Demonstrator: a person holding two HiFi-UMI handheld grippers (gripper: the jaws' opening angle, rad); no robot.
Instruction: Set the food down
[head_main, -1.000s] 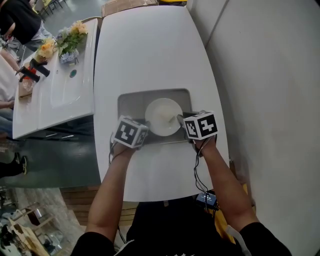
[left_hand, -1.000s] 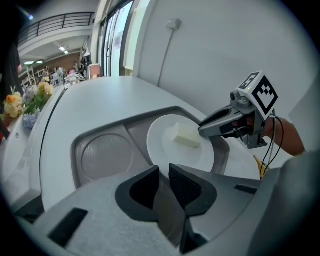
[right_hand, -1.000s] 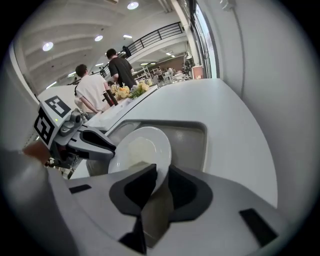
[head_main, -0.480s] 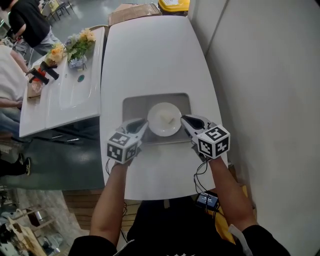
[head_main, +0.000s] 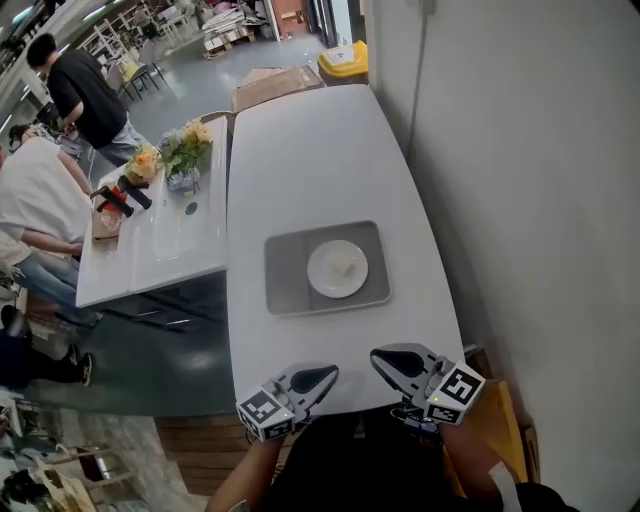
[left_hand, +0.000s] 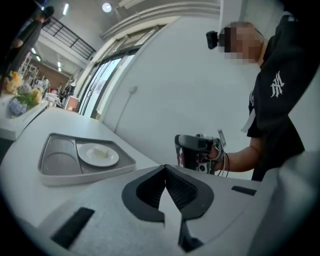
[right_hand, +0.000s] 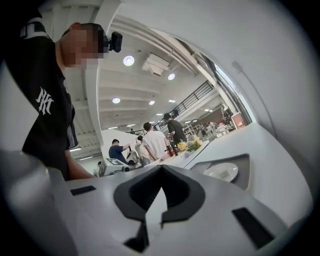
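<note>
Plate (head_main: 322, 274) with food (head_main: 347, 267) rests on grey tray (head_main: 285, 288). Our left gripper (head_main: 318, 378) and right gripper (head_main: 393, 361) hang at 6 o'clock, jaws pressed together, empty. We judge the task done.

The left gripper (head_main: 330, 372) and the right gripper (head_main: 378, 356) are held low at the near edge of the scene, close against the person's body, side by side and a little apart, their tips angled inward and toward the far side. Each pair of jaws is pressed together with nothing between.
</note>
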